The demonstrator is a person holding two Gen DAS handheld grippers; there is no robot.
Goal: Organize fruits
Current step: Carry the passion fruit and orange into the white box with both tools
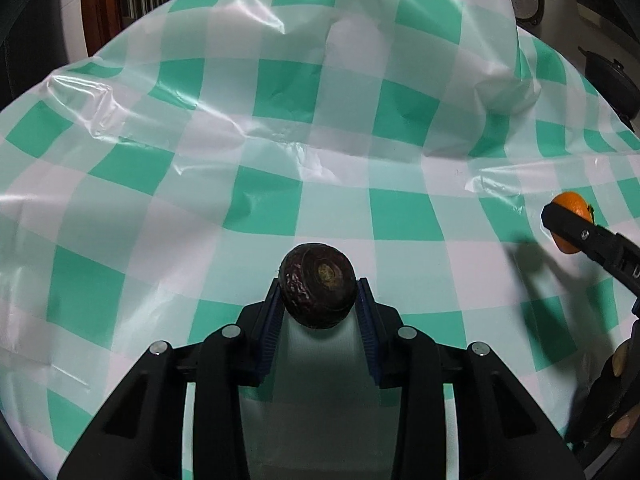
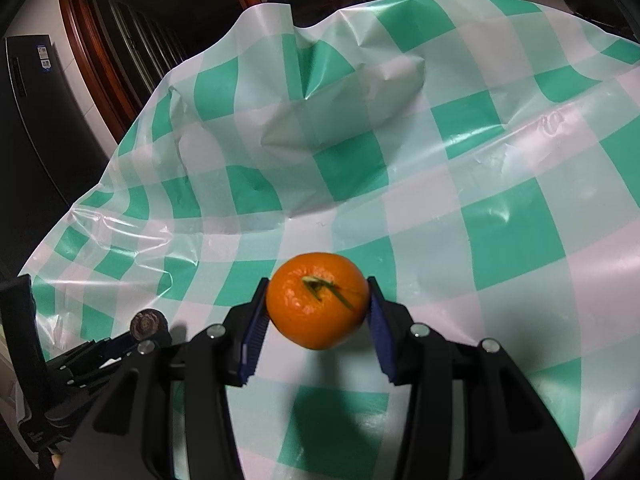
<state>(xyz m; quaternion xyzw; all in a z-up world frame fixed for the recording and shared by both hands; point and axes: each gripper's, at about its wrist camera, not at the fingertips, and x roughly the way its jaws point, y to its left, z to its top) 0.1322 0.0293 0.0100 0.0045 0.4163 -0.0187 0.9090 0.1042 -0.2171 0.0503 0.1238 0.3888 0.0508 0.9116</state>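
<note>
Left gripper (image 1: 318, 300): fingers clamped on a dark purple-brown fruit (image 1: 317, 284), lower centre of the left wrist view.
Right gripper (image 2: 318, 308): fingers clamped on an orange (image 2: 317, 300), lower centre of the right wrist view.
Table (image 1: 240, 140): green-and-white checked plastic cover.
Writing: none legible.

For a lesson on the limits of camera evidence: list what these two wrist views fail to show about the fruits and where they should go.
- Dark purple fruit: its underside is hidden by the left gripper; the exact kind is unclear.
- Orange: in the left view, half covered by the right gripper.
- Destination: neither view shows a bowl or basket.
- Bulges under the checkered tablecloth: contents covered.
</note>
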